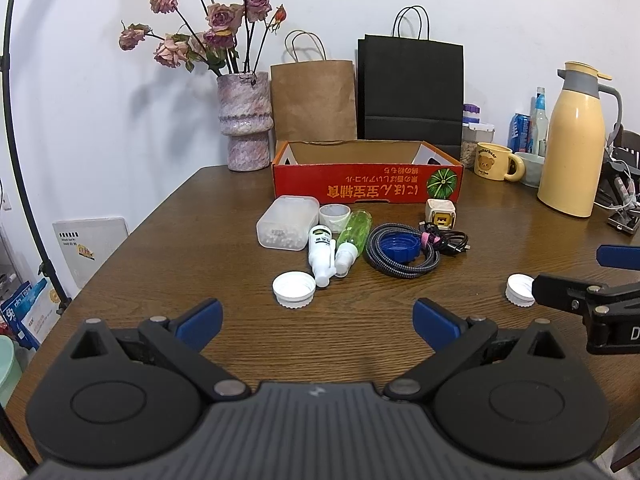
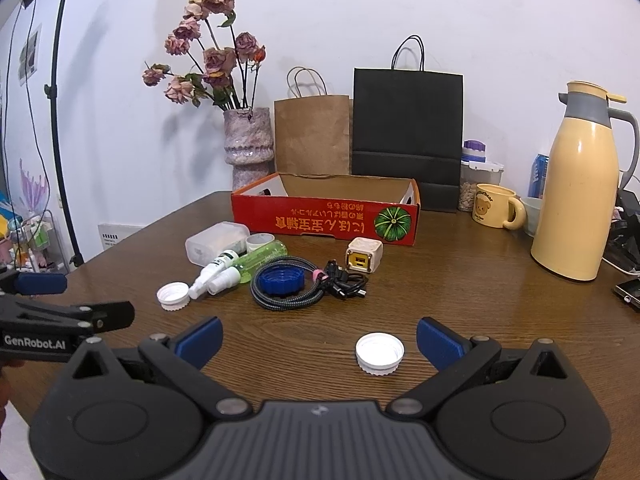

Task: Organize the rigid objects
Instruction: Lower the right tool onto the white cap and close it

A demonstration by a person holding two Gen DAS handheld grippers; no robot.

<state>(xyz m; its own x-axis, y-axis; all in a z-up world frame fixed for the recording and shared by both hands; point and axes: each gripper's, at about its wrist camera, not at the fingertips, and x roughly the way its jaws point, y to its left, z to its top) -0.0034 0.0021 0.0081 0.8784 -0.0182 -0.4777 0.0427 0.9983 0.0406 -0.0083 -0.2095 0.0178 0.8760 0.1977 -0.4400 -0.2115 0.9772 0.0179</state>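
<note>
A red cardboard box (image 1: 366, 190) (image 2: 324, 222) stands open at the back of the wooden table. In front of it lie a clear plastic case (image 1: 286, 222), a small white cup (image 1: 334, 215), a white spray bottle (image 1: 322, 256), a green spray bottle (image 1: 352, 240), a blue cap (image 1: 398, 248) inside a coiled cable (image 1: 400, 266), and a cream charger cube (image 1: 440, 214). A white cap (image 1: 293, 289) lies ahead of my open, empty left gripper (image 1: 318, 322). Another white cap (image 2: 379, 353) lies between the fingers of my open right gripper (image 2: 319, 342).
A vase of dried roses (image 1: 244, 120), a brown bag (image 1: 314, 100) and a black bag (image 1: 412, 92) stand behind the box. A yellow thermos (image 2: 576, 200), a bear mug (image 2: 494, 205), jars and cans stand at the right. A phone (image 2: 628, 293) lies at the right edge.
</note>
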